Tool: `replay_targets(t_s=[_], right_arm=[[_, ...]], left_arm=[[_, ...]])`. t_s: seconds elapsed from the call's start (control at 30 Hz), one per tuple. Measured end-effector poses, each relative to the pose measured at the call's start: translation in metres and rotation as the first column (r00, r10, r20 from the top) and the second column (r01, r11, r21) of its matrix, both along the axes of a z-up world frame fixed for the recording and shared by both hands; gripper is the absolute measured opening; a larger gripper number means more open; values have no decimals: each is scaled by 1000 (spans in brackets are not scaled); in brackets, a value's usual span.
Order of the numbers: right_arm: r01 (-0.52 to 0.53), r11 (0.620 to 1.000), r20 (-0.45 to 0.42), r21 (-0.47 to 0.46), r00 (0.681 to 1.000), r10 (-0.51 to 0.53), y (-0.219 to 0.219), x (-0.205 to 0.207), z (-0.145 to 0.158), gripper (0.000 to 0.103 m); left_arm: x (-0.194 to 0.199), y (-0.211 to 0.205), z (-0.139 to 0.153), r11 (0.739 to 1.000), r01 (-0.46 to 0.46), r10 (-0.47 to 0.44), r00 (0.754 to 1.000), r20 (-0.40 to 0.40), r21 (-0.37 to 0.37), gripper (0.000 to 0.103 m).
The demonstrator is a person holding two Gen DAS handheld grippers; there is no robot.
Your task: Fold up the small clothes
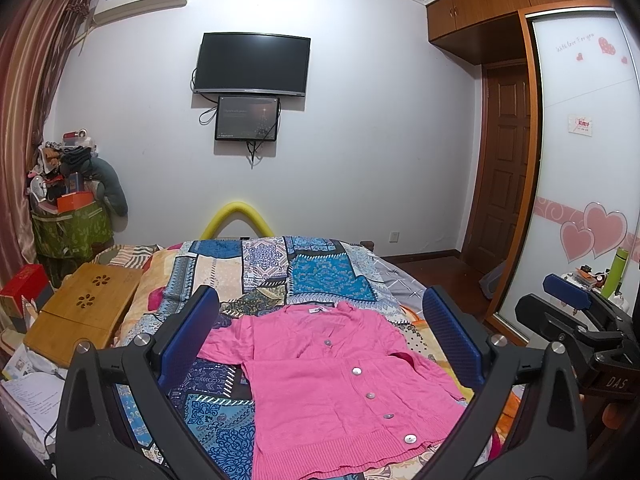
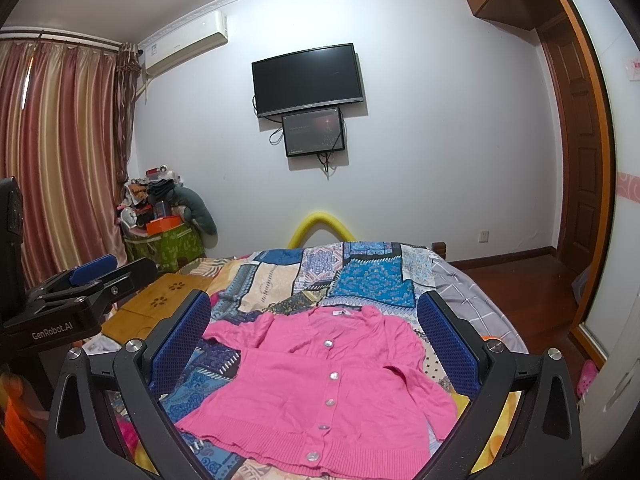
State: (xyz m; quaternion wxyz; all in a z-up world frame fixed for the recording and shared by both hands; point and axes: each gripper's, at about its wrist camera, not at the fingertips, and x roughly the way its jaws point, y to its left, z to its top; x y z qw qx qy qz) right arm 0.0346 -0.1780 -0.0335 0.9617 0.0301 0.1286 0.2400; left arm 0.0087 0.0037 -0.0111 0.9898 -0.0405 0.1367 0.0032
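A small pink knit cardigan (image 1: 336,384) with a row of pale buttons lies flat and face up on a patchwork bedspread (image 1: 280,272), collar away from me. My left gripper (image 1: 320,308) hovers above it, open, its blue pads empty. The same pink cardigan (image 2: 328,380) fills the right wrist view, framed by my right gripper (image 2: 314,312), also open and empty. The right gripper (image 1: 568,292) shows at the right edge of the left wrist view. The left gripper (image 2: 92,268) shows at the left edge of the right wrist view.
A bamboo lap table (image 1: 84,316) sits on the bed's left side, papers beside it. A cluttered green hamper (image 1: 72,228) stands in the far left corner. Wardrobe doors (image 1: 580,160) line the right; wood floor (image 2: 520,280) lies beyond the bed. A yellow foam arch (image 1: 238,216) rises behind the bed.
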Motion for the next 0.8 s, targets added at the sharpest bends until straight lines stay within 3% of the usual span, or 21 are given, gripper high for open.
replay_targets(t_s=[0.47, 0.8], right_arm=[[-4, 1000, -10, -17, 1000, 4, 13, 12, -11, 102], [-22, 1000, -19, -21, 1000, 22, 21, 44, -8, 102]], left_arm=[[6, 6, -1, 1000, -9, 9, 1000, 1, -13, 103], [47, 38, -3, 997, -80, 80, 997, -22, -13, 103]])
